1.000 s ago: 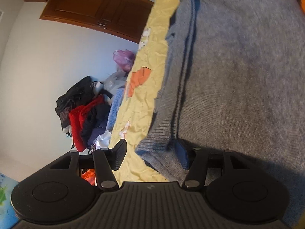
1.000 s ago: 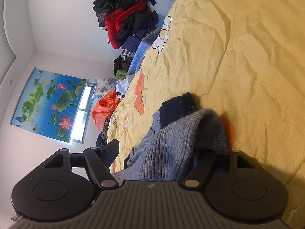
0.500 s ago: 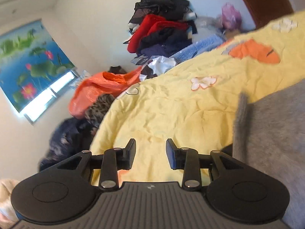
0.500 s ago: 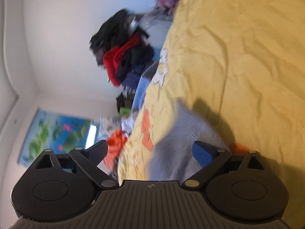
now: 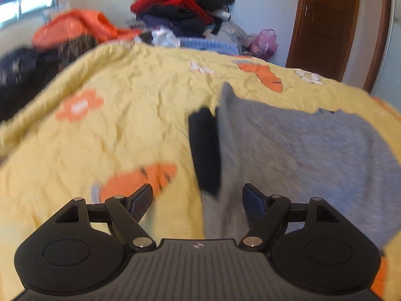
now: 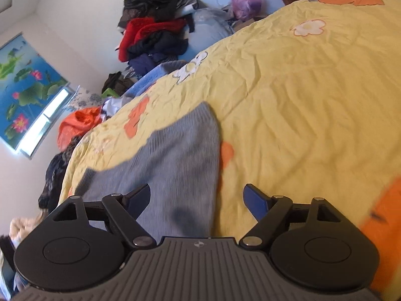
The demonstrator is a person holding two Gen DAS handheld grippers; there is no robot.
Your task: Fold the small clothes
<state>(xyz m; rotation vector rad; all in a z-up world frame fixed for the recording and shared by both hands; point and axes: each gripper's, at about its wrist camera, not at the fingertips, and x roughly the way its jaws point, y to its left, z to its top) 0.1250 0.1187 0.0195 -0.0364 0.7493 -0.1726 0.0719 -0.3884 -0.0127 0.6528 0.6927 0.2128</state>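
Both claws released ribbed sweater (image 6: 175,155).

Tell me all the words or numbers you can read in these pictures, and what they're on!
There are none to read.
Left gripper: only a small star-like mark on its body, no letters.
Right gripper: the same small mark, no letters.
Yellow bedspread: flower shapes only, no words.
Lotus picture: flowers and leaves, no writing visible.
Grey sweater: no label showing.
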